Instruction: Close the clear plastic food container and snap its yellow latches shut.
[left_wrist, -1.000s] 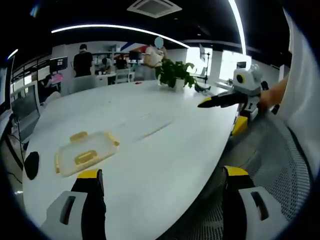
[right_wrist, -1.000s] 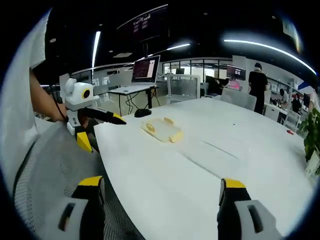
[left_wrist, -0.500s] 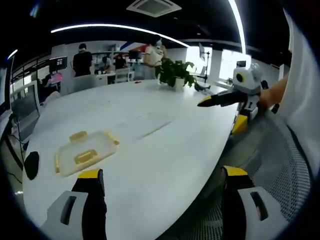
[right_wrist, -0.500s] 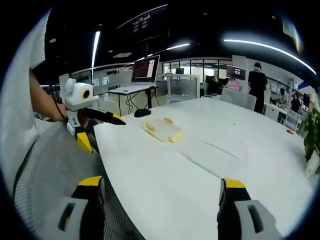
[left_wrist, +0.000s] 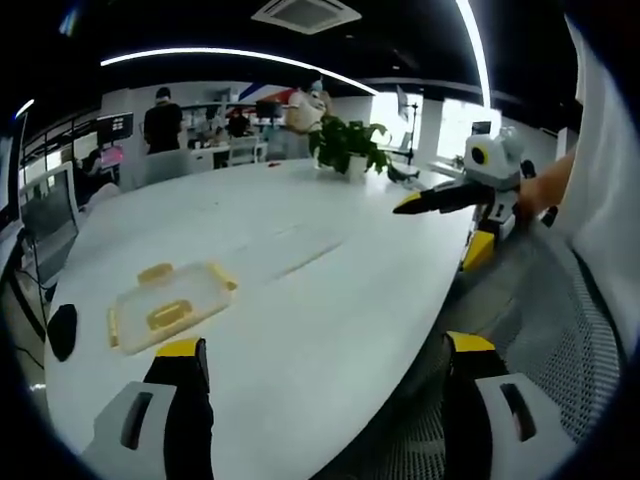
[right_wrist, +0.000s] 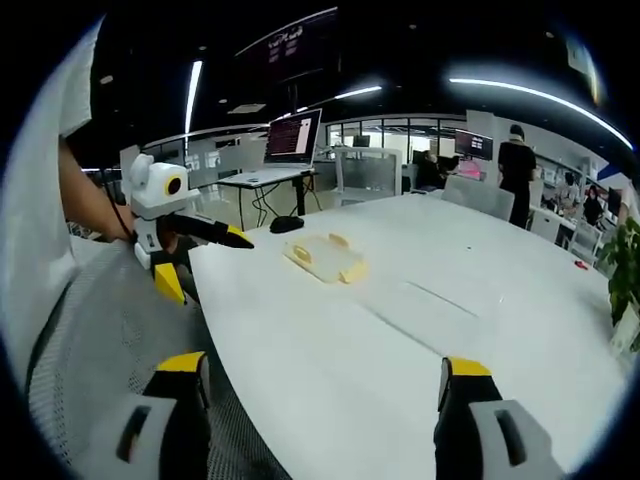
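A clear container (left_wrist: 172, 305) with yellow latches (left_wrist: 169, 316) lies flat on a white table (left_wrist: 300, 270), near the table's edge and apart from both tools. In the left gripper view it sits just beyond the left jaw, its lid down over it and yellow tabs showing along its sides; whether those latches are snapped home cannot be told. In the right gripper view the same container (right_wrist: 323, 258) rests toward the table's far left side, with a dark mouse (right_wrist: 286, 224) behind it and a laptop (right_wrist: 292, 139) on a desk farther back. The left tool (left_wrist: 325, 372) has its jaws wide apart and empty, one over the table and one past its edge above a mesh chair (left_wrist: 560, 330). The right tool (right_wrist: 318, 390) also has its jaws spread wide, holding nothing. Each tool shows in the other's view, held in a hand off the table's edge: the right tool (left_wrist: 425, 203) with its black, yellow-tipped jaws pointing over the table, the left tool (right_wrist: 222, 234) likewise. A potted plant (left_wrist: 349, 148) stands at the table's far end, with people (left_wrist: 163, 123) in the office behind it.
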